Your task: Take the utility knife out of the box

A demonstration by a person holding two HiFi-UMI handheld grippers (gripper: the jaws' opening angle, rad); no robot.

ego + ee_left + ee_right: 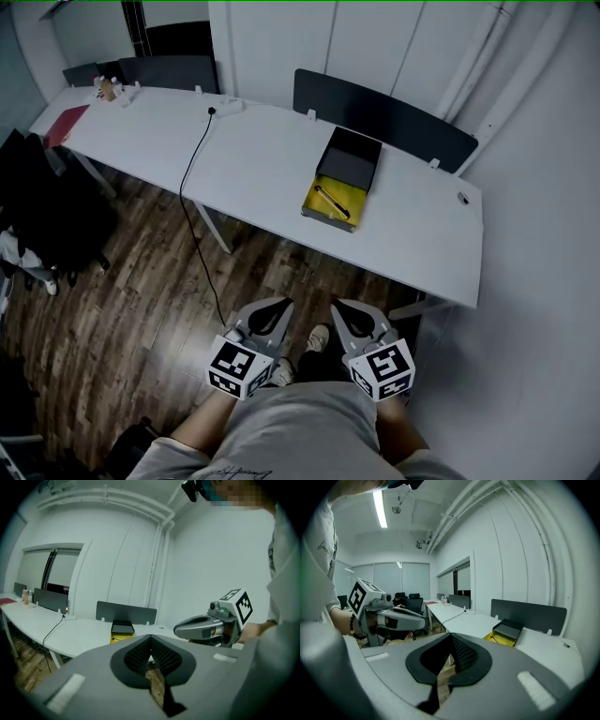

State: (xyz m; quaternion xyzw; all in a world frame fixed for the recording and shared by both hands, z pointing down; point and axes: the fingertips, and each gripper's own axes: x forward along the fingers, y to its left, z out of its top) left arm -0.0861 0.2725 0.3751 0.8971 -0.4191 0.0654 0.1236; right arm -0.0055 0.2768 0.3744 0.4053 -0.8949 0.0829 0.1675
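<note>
An open box [341, 184] with a yellow bottom tray and a black lid half lies on the white table [281, 159]. A dark utility knife [331, 202] rests diagonally on the yellow part. My left gripper [278, 307] and right gripper [339, 309] hang side by side over the wooden floor, well short of the table, both shut and holding nothing. The box [120, 630] shows small and far off in the left gripper view, with the right gripper [180, 631] beside it. In the right gripper view the box [505, 633] lies ahead at right, the left gripper [423, 620] at left.
A black cable [192, 178] runs from a power block [225, 109] across the table and down to the floor. Dark partition screens [384, 117] stand along the table's far edge. A black chair [37, 206] is at left, a white wall [544, 234] at right.
</note>
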